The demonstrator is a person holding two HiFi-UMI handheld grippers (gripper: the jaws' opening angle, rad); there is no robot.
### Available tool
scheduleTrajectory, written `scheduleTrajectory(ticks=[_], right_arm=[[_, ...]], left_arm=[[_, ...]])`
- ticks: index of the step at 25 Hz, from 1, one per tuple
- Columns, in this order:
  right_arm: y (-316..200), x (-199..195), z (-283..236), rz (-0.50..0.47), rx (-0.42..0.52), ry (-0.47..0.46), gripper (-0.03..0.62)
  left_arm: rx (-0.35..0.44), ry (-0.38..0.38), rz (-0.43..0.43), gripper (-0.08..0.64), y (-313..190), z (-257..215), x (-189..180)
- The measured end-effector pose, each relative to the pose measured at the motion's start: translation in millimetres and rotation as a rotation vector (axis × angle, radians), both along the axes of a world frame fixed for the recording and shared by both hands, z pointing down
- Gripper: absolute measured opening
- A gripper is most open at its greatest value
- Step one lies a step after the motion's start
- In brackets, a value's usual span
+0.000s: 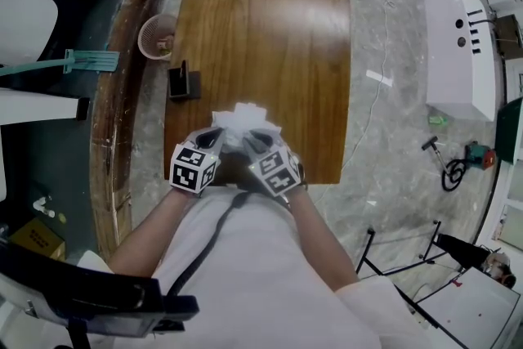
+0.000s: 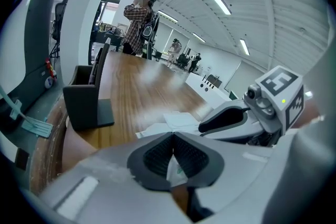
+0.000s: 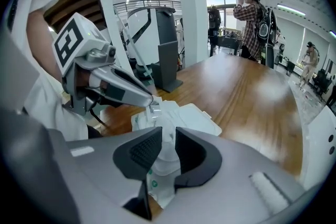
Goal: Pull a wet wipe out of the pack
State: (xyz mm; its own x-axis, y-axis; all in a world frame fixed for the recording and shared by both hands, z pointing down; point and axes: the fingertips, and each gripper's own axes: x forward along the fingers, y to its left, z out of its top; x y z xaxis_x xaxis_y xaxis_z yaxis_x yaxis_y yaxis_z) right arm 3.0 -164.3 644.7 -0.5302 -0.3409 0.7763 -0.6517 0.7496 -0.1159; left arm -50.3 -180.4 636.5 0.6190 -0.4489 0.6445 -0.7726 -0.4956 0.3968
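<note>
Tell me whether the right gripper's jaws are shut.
No, the right gripper has its jaws standing apart, with the white pack showing in the gap between them.

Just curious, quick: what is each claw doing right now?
Left claw: closed, pinching a flap of the wipe pack.
Right claw: open, the wipe pack inside it, not gripped.

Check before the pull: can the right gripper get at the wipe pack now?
Probably yes: the right gripper hangs open over the wipe pack, white material between its jaws, nothing blocking.
</note>
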Motion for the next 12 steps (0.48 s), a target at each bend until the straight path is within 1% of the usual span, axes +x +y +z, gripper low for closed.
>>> scheduleTrajectory(ticks=[2,5,8,12], right_arm=[[-0.3,0.5,2.5,-0.006,-0.008,0.013,0.08],[-3.5,5.0,7.3,0.008,-0.009,0.032,0.037],[-6.5,5.4,6.2,0.029,-0.016,0.026,0.017],[-6.1,4.5,-2.3,0.045,-0.012,-0.008,0.012]], left_arm=[[-0.001,0.006,-0.001,0.006,-1.0,-1.1,0.2],[0.0,0.01,-0.002,0.006,-2.9,-0.3,1.0],[0.004,0.012,-0.003,0.006,-4.6,-0.1,-0.1],[0.005,0.012,-0.004,0.006,-2.1,-1.7,0.5]])
